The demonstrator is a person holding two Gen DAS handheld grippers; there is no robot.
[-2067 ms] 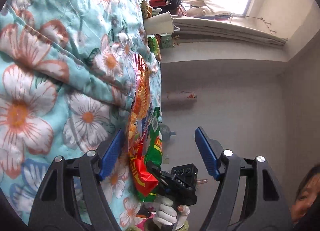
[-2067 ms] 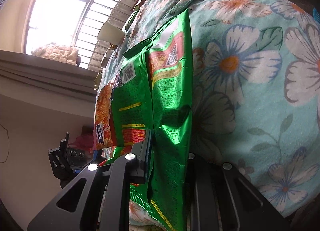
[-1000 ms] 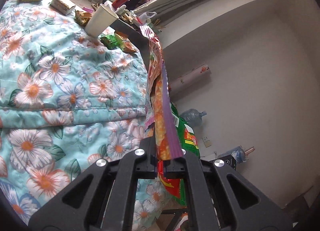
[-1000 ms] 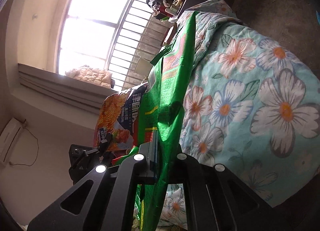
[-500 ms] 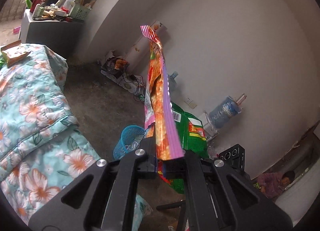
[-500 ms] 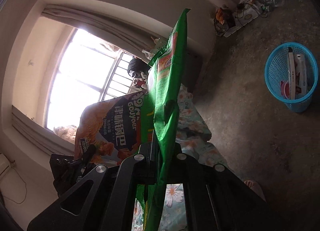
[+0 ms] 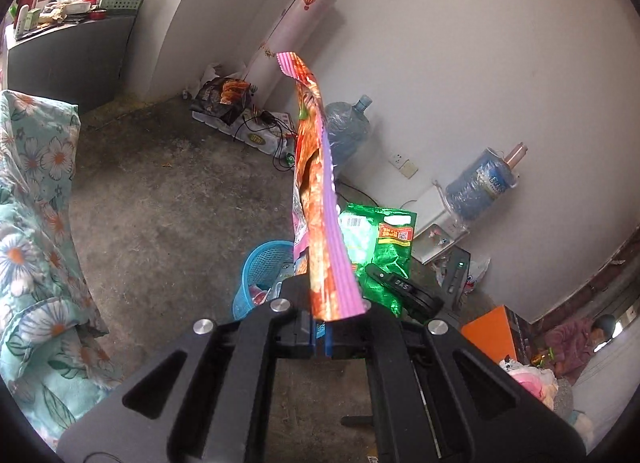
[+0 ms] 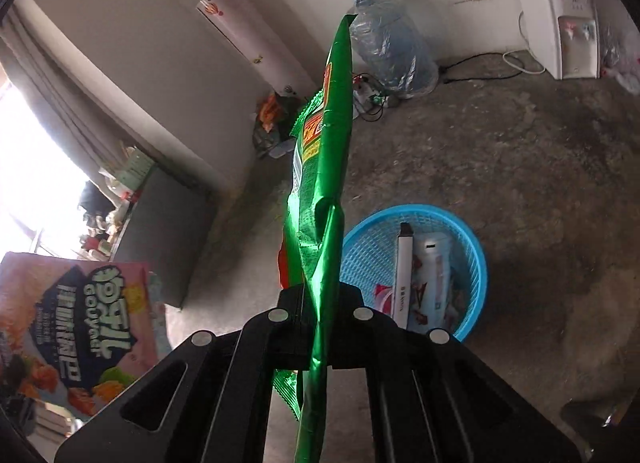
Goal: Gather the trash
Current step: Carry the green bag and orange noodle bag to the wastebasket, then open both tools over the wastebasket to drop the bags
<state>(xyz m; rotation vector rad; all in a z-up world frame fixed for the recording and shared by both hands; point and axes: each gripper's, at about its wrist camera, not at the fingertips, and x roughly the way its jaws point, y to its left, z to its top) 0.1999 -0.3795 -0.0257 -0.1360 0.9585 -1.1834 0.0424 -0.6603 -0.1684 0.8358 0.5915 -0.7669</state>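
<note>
My left gripper (image 7: 320, 333) is shut on a pink and orange snack bag (image 7: 316, 199) that stands edge-on above the jaws. Behind it on the concrete floor sits a blue mesh waste basket (image 7: 256, 275) with some wrappers inside. My right gripper (image 8: 316, 327) is shut on a green snack bag (image 8: 320, 191), also edge-on. The same blue basket (image 8: 364, 259) lies just right of that bag, holding a white carton and packets. The green bag (image 7: 380, 251) and the right gripper show in the left wrist view; the pink bag (image 8: 76, 311) shows at the left of the right wrist view.
A bed with a floral quilt (image 7: 32, 223) fills the left side. Water bottles (image 8: 388, 51), a dispenser (image 8: 560, 35), a rolled mat (image 7: 296, 27), cables and a power strip (image 7: 260, 135) line the wall. A grey cabinet (image 8: 160, 231) stands near the window. A person (image 7: 592, 339) sits at far right.
Both grippers swung away from the bed toward the floor with their bags still clamped. The blue basket has come closer and now sits just beyond both grippers.
</note>
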